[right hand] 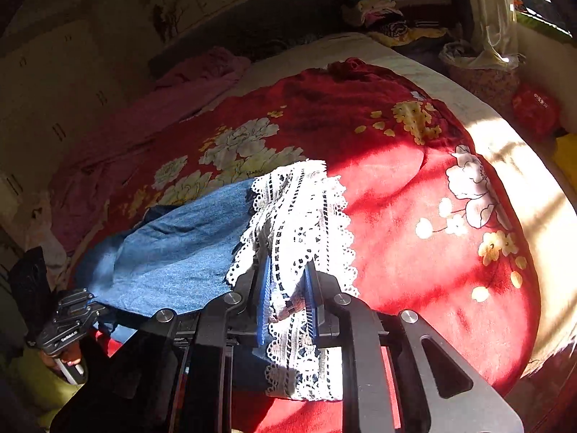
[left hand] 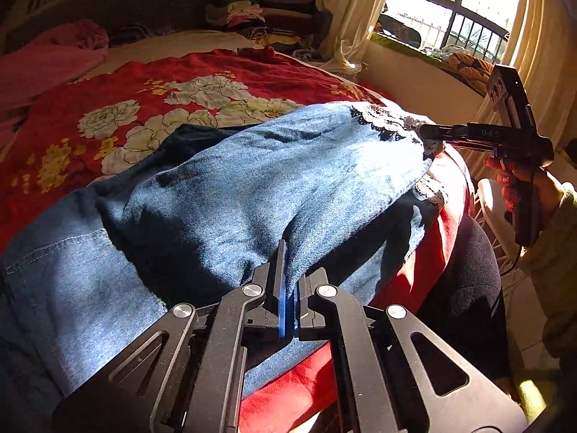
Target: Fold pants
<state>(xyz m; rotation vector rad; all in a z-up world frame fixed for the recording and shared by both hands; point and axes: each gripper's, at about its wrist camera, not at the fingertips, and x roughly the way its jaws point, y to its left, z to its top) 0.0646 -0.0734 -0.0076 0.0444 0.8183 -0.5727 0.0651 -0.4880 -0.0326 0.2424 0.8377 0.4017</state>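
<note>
Pants (left hand: 274, 176) pinched in both grippers (lace hem (right hand: 303, 216) rightward).

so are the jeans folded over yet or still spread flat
Partly folded: the lace-trimmed leg end is lifted over the rest of the jeans, pinched by the left gripper and the right gripper, not yet laid flat.

The blue denim pants with white lace cuffs (left hand: 274, 180) lie on the red flowered blanket (left hand: 202, 75) covering the bed; at twelve o'clock behind them sits a pile of folded clothes (left hand: 259, 7), at two o'clock the barred window (left hand: 450, 11)
</note>
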